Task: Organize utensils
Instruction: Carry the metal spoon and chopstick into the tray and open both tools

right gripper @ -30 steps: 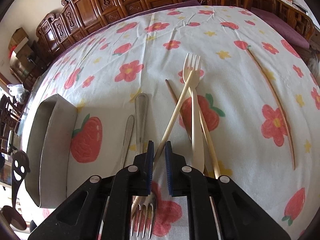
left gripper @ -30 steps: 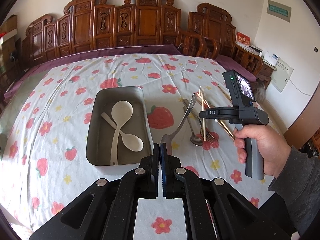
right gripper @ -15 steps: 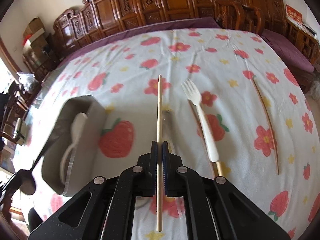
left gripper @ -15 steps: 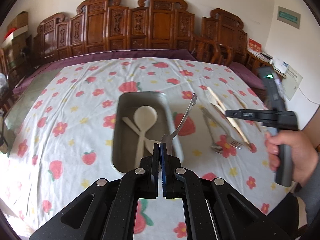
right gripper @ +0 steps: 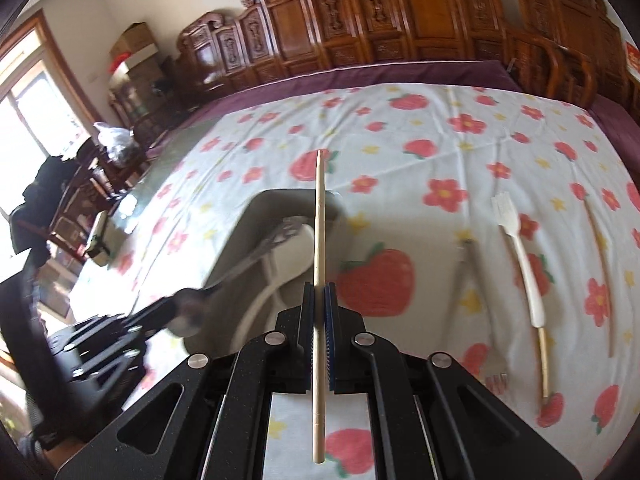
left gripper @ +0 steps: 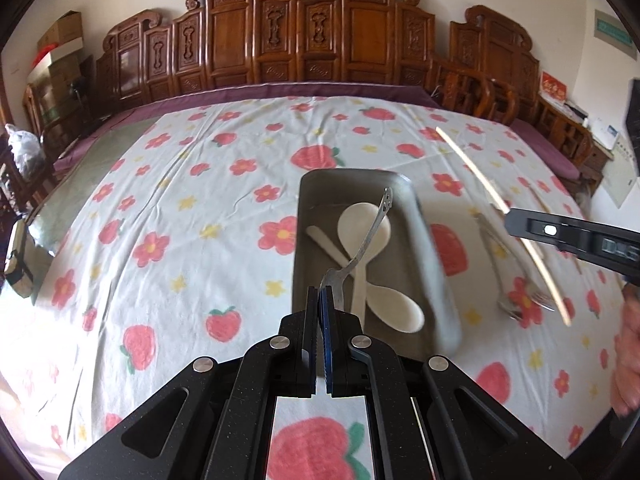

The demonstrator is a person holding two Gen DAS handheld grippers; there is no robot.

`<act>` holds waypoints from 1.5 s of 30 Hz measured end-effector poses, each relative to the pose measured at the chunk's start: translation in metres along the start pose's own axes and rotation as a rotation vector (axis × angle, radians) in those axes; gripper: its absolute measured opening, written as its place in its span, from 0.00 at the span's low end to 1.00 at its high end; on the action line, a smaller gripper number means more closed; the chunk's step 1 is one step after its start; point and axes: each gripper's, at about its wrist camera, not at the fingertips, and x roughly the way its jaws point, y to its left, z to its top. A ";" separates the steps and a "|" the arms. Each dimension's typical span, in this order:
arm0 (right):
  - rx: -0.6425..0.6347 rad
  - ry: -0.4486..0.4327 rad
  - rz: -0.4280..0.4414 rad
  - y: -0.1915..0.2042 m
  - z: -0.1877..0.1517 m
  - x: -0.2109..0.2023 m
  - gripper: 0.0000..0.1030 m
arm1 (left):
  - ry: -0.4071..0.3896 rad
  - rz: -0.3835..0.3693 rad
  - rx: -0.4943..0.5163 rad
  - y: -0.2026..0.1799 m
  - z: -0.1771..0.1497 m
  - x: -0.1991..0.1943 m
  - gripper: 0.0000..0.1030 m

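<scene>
Left gripper [left gripper: 321,300] fingers pinching a metal spoon [left gripper: 362,249] above the steel tray [left gripper: 434,280], two white spoons [left gripper: 374,264] inside the tray, right gripper [right gripper: 319,300] fingers clamping a chopstick [right gripper: 319,240] over the tray's right edge, white fork [right gripper: 520,256] right of the tray.

We hold a black two-finger gripper in each hand, both pointing steeply downward toward the metal tray [left gripper: 434,276]. Our left gripper [left gripper: 320,294] hangs over the tray's near end, its jaws pressed together on the bowl of a metal spoon [left gripper: 362,248] whose handle slants up over the tray. Our right gripper [right gripper: 319,292] sits just right of the tray, jaws clamped on a wooden chopstick [right gripper: 319,216] that stands between them. Our right hand [left gripper: 628,364] shows at the edge of the left view, blurred.
</scene>
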 end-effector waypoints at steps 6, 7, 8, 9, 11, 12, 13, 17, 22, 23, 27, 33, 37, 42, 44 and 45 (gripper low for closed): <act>-0.005 0.012 0.034 0.017 -0.003 0.003 0.06 | 0.038 -0.006 -0.012 0.003 0.005 0.016 0.03; -0.005 0.015 0.037 0.017 -0.004 0.005 0.06 | 0.041 -0.010 -0.012 0.003 0.005 0.017 0.03; -0.005 0.019 0.039 0.018 -0.005 0.007 0.06 | 0.040 -0.014 -0.012 0.003 0.004 0.017 0.03; -0.006 0.024 0.040 0.020 -0.006 0.009 0.06 | 0.038 -0.017 -0.010 0.003 0.004 0.016 0.03; -0.007 0.029 0.043 0.022 -0.007 0.011 0.06 | 0.030 -0.027 -0.004 0.003 0.003 0.013 0.03; -0.006 0.033 0.046 0.024 -0.008 0.013 0.06 | 0.025 -0.032 -0.006 0.005 0.002 0.010 0.03; -0.005 0.034 0.048 0.024 -0.008 0.015 0.06 | 0.024 -0.038 -0.007 0.005 0.002 0.009 0.03; 0.004 0.040 0.064 0.030 -0.007 0.021 0.06 | 0.008 -0.052 -0.015 0.011 0.001 -0.002 0.03; 0.005 0.047 0.071 0.041 -0.004 0.034 0.06 | -0.020 -0.047 0.010 0.016 -0.003 -0.018 0.03; 0.010 0.049 0.074 0.043 -0.003 0.037 0.06 | -0.024 -0.048 0.013 0.018 -0.004 -0.021 0.03; 0.023 0.052 0.077 0.048 0.003 0.051 0.06 | -0.029 -0.042 0.021 0.025 -0.009 -0.028 0.03; 0.014 0.051 0.085 0.054 0.008 0.060 0.11 | -0.036 -0.032 0.026 0.033 -0.012 -0.034 0.03; -0.014 0.032 0.088 0.054 0.005 0.053 0.12 | -0.040 -0.035 0.030 0.031 -0.013 -0.037 0.03; -0.059 0.011 0.068 0.044 -0.003 0.031 0.12 | -0.043 -0.051 0.039 0.021 -0.015 -0.041 0.03; -0.076 -0.003 0.059 0.036 -0.010 0.017 0.12 | -0.045 -0.058 0.045 0.016 -0.016 -0.044 0.03; -0.084 -0.010 0.051 0.029 -0.016 0.008 0.12 | -0.046 -0.065 0.049 0.012 -0.017 -0.046 0.03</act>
